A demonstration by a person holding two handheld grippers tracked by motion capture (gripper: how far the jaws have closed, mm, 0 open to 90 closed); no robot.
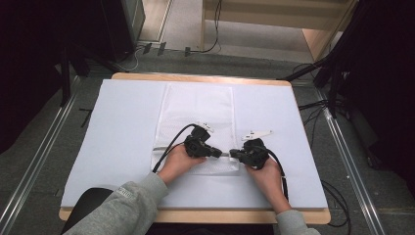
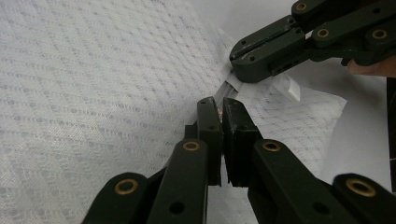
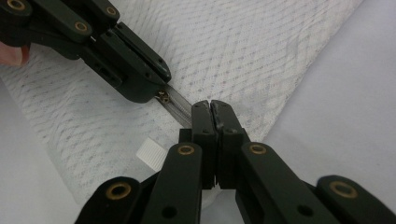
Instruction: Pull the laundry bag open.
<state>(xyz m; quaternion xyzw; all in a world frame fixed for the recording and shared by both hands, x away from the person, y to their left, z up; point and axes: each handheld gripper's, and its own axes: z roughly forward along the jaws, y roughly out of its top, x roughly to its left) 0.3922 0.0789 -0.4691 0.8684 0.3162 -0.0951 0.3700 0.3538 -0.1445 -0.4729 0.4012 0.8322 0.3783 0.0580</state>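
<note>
A white mesh bag (image 1: 198,105) lies flat on the white-covered table (image 1: 122,122), its zipper (image 3: 180,105) running along the near edge. My left gripper (image 1: 219,153) points right and is shut on the small brass zipper pull (image 3: 163,96), seen pinched between its tips (image 2: 217,106). My right gripper (image 1: 233,154) faces it from the right, shut on the zipper's end (image 2: 229,88) at the bag's near right corner. The two sets of tips stand almost nose to nose, a short stretch of zipper between them. A white ribbed tag (image 3: 150,153) sticks out of the bag beside the zipper.
The bag covers the middle of the table from the far edge to the hands. Bare white cover lies left and right of it. A wooden table edge (image 1: 195,215) runs along the front. Cables (image 1: 337,196) and dark stands surround the table on the floor.
</note>
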